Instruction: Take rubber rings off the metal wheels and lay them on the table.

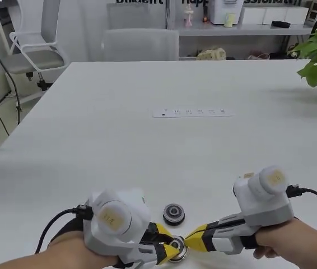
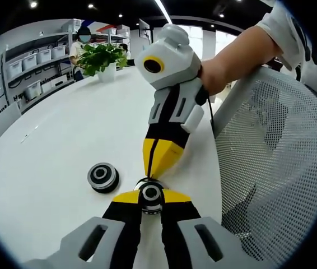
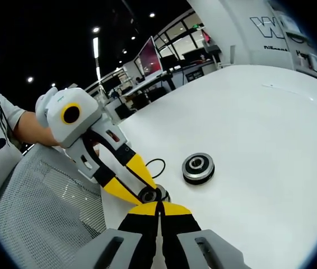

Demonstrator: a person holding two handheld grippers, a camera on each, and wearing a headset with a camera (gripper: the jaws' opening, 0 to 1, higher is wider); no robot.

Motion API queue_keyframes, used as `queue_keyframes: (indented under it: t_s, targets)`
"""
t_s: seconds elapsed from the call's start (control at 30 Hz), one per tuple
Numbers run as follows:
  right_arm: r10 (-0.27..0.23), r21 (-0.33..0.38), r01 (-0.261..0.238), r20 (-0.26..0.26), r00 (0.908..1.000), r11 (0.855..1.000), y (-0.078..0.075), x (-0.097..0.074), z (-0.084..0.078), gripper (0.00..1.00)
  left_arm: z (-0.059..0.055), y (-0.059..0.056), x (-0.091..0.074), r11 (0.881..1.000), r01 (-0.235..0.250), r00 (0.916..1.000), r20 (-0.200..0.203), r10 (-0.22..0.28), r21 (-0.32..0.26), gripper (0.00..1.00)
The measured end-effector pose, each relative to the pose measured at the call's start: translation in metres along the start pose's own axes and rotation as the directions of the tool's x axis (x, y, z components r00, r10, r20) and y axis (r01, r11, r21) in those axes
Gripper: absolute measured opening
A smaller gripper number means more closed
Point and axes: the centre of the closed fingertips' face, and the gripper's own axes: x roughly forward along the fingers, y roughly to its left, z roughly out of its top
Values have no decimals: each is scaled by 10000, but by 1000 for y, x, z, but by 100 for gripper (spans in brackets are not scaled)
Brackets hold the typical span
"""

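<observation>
Left tool (image 2: 150, 197): jaws part open, clamped on either side of a small metal wheel (image 2: 150, 190), bottom centre of the left gripper view. Black rubber ring seen on the wheel.

Right tool (image 3: 158, 207): jaws pressed together, tips against the same wheel's edge; cannot tell whether they pinch the ring.

Both tools meet low in the head view, near the desk's (image 1: 147, 157) front edge.

Second wheel (image 3: 198, 168) lies flat on the desk just beside them, apart from both tools.
</observation>
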Motion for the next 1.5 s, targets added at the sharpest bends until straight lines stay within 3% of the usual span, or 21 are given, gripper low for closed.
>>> queue_keyframes:
  t_s: [0.7,0.8,0.83,0.9,1.1,1.5]
  targets:
    - [254,-416,-253,29,9997,9988,10,6,3,0,0,1,0,10000,-17,10000,56,17,-11,7]
    - [484,-344,-479,146,9987,9983,15,7,6,0,0,1,0,10000,-18,10000,66,18,-16,7]
    - [826,-255,-820,255,9963,9963,22,8,8,0,0,1,0,10000,-32,10000,74,32,-27,7]
    - [570,-644,-559,154,9983,9964,20,8,8,0,0,1,0,10000,-28,10000,74,29,-26,7]
    - [424,-529,-419,78,9991,9977,11,6,2,0,0,0,-1,10000,-24,9999,116,25,-21,7]
    - [297,-506,-289,137,9995,9983,8,4,3,0,1,-1,-1,9988,302,9993,253,-293,-373,9]
